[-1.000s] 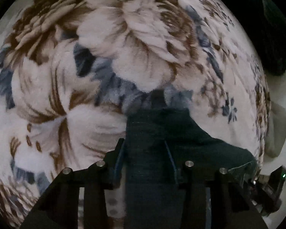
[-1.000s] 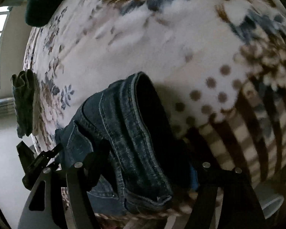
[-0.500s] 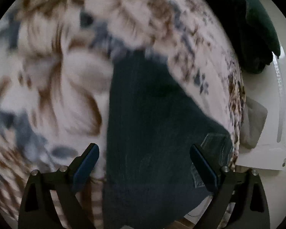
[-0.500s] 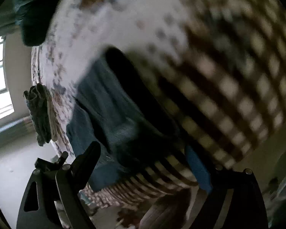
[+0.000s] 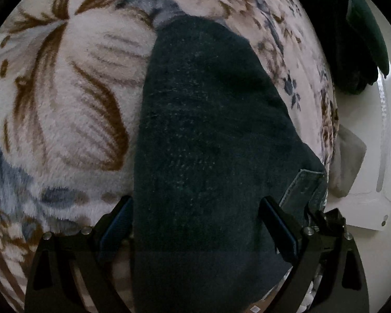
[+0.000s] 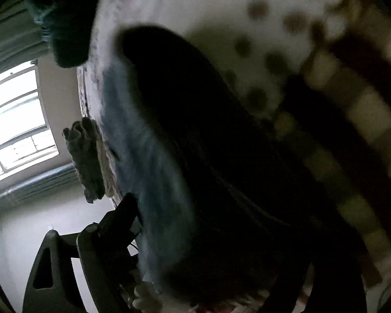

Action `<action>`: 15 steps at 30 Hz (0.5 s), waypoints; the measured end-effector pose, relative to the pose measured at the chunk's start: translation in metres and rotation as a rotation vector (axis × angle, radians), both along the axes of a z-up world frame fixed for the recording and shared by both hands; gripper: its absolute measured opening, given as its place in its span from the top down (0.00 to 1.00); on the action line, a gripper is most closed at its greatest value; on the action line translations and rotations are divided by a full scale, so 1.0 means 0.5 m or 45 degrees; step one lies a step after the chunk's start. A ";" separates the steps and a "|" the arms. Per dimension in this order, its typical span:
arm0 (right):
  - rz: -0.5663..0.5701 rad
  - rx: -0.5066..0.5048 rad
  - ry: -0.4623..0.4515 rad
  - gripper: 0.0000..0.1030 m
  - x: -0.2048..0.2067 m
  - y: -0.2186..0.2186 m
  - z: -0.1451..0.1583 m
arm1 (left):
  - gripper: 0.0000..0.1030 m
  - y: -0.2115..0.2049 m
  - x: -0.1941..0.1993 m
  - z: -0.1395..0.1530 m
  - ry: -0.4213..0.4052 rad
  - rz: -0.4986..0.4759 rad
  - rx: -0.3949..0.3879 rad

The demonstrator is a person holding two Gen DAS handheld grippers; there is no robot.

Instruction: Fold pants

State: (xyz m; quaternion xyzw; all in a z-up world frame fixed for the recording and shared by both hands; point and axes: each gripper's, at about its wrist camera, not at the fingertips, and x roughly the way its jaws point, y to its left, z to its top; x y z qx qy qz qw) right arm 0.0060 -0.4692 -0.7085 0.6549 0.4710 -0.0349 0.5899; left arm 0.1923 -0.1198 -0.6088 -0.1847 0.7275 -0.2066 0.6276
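Dark blue denim pants (image 5: 206,135) lie folded lengthwise on a floral fleece blanket (image 5: 73,99), running from the top middle down between my fingers. A lighter hem or pocket edge (image 5: 302,190) shows at the lower right. My left gripper (image 5: 195,224) is open, its fingers apart on either side of the pants. In the right wrist view the pants (image 6: 195,172) fill the middle, blurred and very close. Only the left finger (image 6: 117,224) of my right gripper shows; the right one is lost in darkness behind the denim.
A dark green garment (image 5: 357,34) lies at the blanket's far right edge, and it also shows in the right wrist view (image 6: 62,18). A grey cloth (image 5: 349,156) hangs off the bed edge by a white floor. A window (image 6: 15,122) is at the left.
My left gripper let go of the pants and opened wide. My right gripper also opened half a second ago and has since moved in close over the denim, which now blocks its view.
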 end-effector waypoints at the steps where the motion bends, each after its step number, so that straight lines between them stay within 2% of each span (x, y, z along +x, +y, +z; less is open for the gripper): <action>1: 0.018 -0.018 0.008 0.12 0.010 0.006 0.006 | 0.10 -0.001 0.000 0.003 -0.011 0.003 -0.001; 2: 0.028 -0.044 0.011 0.25 0.013 0.011 0.014 | 0.36 -0.005 -0.001 0.010 -0.037 0.004 -0.009; 3: 0.024 -0.065 0.013 0.32 0.013 0.016 0.023 | 0.44 -0.008 -0.003 0.020 -0.061 -0.011 -0.003; 5: -0.020 -0.054 -0.001 0.54 0.003 0.024 0.041 | 0.68 -0.006 -0.005 0.045 -0.108 -0.021 -0.007; 8: -0.017 -0.077 -0.019 0.61 0.005 0.044 0.078 | 0.77 0.005 -0.015 0.090 -0.153 -0.012 -0.042; 10: -0.019 -0.076 -0.023 0.63 0.011 0.056 0.106 | 0.78 0.001 -0.020 0.130 -0.196 -0.027 -0.042; 15: 0.020 -0.073 -0.050 0.64 0.035 0.056 0.187 | 0.79 0.032 -0.005 0.224 -0.213 0.004 -0.064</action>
